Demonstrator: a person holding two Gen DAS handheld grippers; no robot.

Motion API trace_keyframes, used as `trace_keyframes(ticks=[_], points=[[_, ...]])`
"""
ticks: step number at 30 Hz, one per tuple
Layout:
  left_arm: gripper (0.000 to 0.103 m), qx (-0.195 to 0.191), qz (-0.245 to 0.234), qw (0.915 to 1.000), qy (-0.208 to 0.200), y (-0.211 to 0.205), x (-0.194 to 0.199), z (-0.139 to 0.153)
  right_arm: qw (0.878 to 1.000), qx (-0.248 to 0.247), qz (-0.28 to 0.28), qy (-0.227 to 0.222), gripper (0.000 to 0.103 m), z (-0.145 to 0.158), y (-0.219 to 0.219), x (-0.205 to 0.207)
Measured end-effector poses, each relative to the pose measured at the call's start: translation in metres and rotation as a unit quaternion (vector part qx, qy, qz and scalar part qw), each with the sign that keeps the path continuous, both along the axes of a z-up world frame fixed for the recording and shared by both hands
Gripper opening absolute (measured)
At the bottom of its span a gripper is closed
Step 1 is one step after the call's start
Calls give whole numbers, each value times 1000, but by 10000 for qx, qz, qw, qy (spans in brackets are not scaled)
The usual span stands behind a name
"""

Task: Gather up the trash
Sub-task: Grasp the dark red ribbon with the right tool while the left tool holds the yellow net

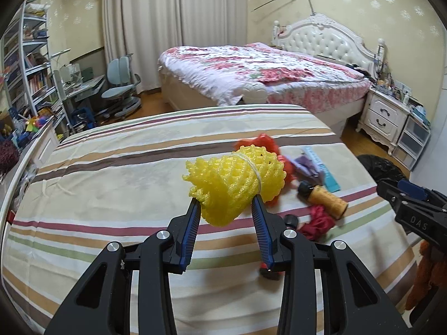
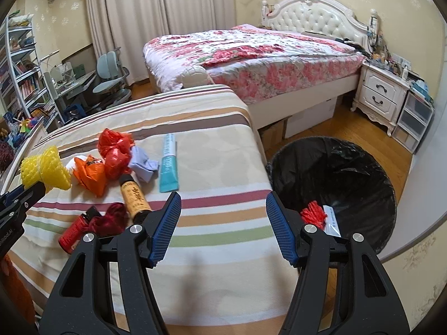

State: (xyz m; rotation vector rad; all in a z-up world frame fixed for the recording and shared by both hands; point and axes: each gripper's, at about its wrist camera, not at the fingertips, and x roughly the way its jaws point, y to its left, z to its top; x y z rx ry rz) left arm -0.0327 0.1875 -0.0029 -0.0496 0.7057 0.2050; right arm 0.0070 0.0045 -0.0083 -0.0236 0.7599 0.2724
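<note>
My left gripper (image 1: 225, 203) is shut on a yellow foam fruit net (image 1: 234, 181), held just above the striped bedspread (image 1: 111, 167). Other trash lies on the spread: a red plastic bag (image 2: 114, 150), an orange bag (image 2: 90, 173), a lilac paper wad (image 2: 144, 166), a teal tube (image 2: 167, 164), an amber bottle (image 2: 134, 198), a dark red net (image 2: 111, 217) and a small red can (image 2: 74, 233). My right gripper (image 2: 222, 198) is open and holds nothing, over the bed's right edge. A black-lined trash bin (image 2: 282, 156) on the floor holds a red net (image 2: 314, 215) and a white packet (image 2: 331, 220).
A flowered bed (image 2: 251, 55) stands beyond the striped one. A white nightstand (image 2: 380, 95) and plastic drawers (image 2: 413, 122) are at the right wall. A desk, a blue chair (image 2: 111, 81) and bookshelves (image 2: 19, 78) fill the left. Wooden floor surrounds the bin.
</note>
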Motion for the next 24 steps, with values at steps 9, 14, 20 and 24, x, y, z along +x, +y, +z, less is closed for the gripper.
trace_keyframes(ticks=[9,14,20,24], points=[[39,19,436,9990,122,34,-15,-12,9988,-60,474,96,62,-3,36,-20],[38,31,567,9983,158,49,-27,-17,9969,-30,734,289,62,-10,54,-35],[38,-20,717,9973,173,64,-33,-19,9943,-137,1014,313,61,-9,76,-45],[38,-15,780,9968,154,71,-36,-19,9926,-247,1144,325,61,-12,89,-48]])
